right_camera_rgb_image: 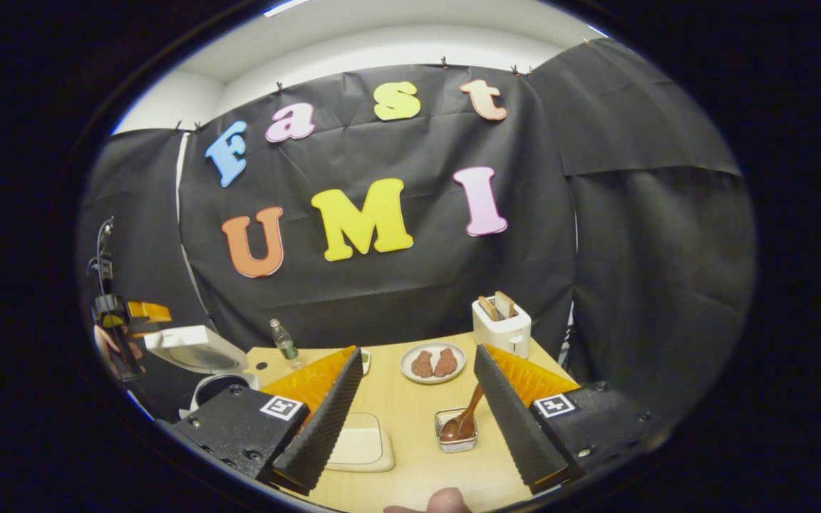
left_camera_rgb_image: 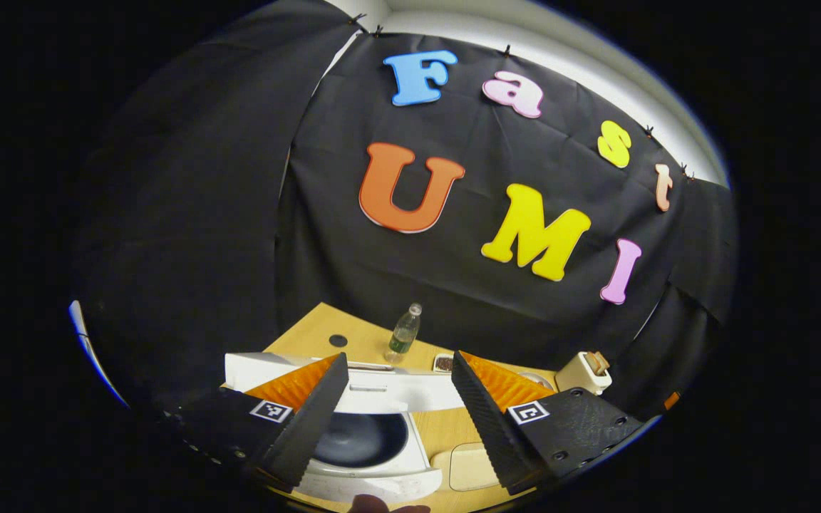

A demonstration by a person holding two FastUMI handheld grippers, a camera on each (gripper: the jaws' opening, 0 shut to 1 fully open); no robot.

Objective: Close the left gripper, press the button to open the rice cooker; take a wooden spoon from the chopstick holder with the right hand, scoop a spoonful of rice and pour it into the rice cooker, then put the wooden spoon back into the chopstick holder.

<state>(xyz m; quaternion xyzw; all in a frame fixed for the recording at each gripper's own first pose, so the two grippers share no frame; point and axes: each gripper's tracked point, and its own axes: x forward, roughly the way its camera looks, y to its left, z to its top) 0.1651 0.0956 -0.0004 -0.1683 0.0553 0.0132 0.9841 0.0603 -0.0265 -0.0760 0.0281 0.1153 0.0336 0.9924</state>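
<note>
While the white rice cooker stands with its lid raised at the near left of the light wooden table, its dark round inner pot is laid open between the spread fingers of the left gripper, which hold nothing. In the right gripper view the same cooker is seen at the far left edge, and beside it the other gripper is seen in a hand, too small for its jaws to be judged. The right gripper is likewise held wide apart and empty above the table's middle. A brown wooden spoon is seen leaning in a small clear square dish, just left of the right finger. A pale flat rectangular board lies at the near edge, partly covered by the left finger. Farther back, a round white plate with two brownish pieces, a white toaster with two slices and a small clear plastic bottle are set near the black cloth wall. Bare tabletop is left between board and dish. The dish's contents cannot be made out, and a fingertip is cut off at the bottom edge.
</note>
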